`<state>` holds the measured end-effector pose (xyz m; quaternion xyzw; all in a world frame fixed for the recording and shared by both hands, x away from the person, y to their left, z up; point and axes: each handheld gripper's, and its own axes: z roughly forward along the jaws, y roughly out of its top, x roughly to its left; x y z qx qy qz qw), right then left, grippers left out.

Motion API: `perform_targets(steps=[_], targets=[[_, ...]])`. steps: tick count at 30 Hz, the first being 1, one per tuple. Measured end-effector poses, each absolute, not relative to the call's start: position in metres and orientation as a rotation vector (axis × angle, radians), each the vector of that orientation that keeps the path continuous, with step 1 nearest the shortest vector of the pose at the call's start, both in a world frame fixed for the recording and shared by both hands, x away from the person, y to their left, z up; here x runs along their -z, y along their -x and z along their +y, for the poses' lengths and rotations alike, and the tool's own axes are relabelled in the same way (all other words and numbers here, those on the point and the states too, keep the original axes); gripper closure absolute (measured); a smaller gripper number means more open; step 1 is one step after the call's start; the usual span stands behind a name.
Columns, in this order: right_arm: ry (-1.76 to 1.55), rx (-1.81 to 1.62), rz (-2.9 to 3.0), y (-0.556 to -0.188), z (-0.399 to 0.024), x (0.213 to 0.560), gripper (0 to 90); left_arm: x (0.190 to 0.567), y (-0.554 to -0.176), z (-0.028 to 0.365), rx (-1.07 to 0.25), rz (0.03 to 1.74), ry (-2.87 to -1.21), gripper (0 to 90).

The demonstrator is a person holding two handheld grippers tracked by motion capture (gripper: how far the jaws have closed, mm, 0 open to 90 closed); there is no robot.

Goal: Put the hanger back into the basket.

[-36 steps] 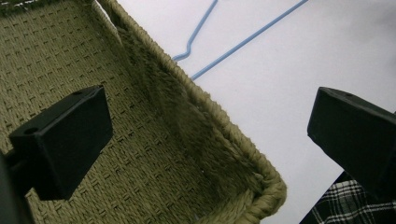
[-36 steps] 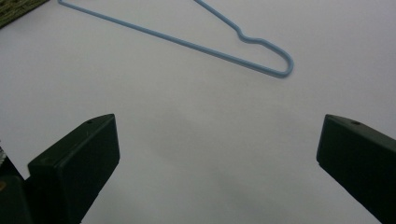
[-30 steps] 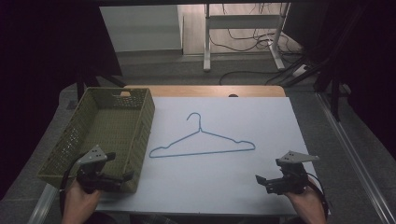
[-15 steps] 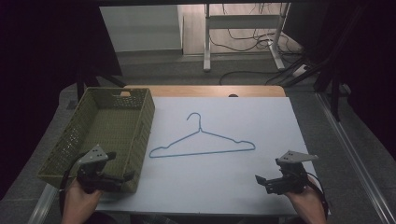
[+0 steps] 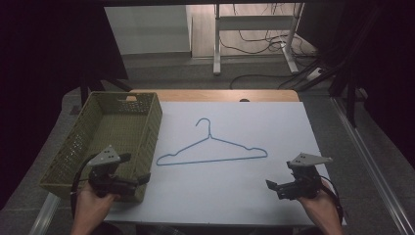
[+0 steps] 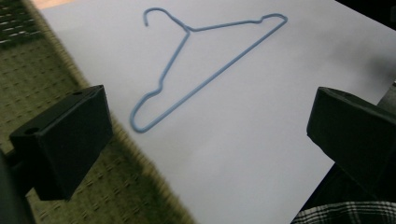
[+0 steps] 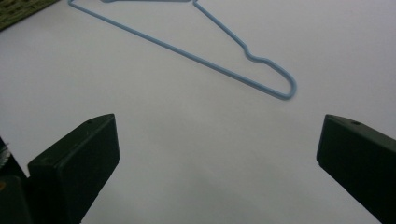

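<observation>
**Blue hanger flat on the bench, both tools released**

While the blue wire hanger lies flat on the white bench, the green basket sits just left of it. The left tool and right tool, nearer the person than the hanger, are spread wide, grasping nothing.

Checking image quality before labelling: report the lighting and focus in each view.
High view: white sheet evenly lit, surroundings dark. Left gripper view: blue hanger sharp, near jaws and green basket soft. Right gripper view: dim, near jaws blurred, hanger fairly crisp.
</observation>
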<state>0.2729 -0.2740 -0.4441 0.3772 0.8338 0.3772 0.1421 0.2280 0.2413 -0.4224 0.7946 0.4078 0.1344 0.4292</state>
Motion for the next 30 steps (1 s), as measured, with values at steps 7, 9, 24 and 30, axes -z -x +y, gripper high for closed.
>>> perform_targets(steps=[7,9,24,30], targets=[[-1.057,-1.08,2.429,-0.282,-0.265,0.438,0.0,0.417,-0.241,0.21,-0.347,0.978,-2.056,0.0],[-1.057,-1.079,2.431,-0.285,-0.263,0.436,0.0,0.415,-0.244,0.201,-0.358,0.969,-2.08,0.0],[-1.018,-1.036,2.456,-0.311,-0.247,0.425,0.0,0.422,-0.284,0.152,-0.3,0.921,-2.12,0.0],[-1.01,-1.032,2.482,-0.323,-0.238,0.423,0.0,0.432,-0.299,0.136,-0.284,0.912,-2.135,0.0]])
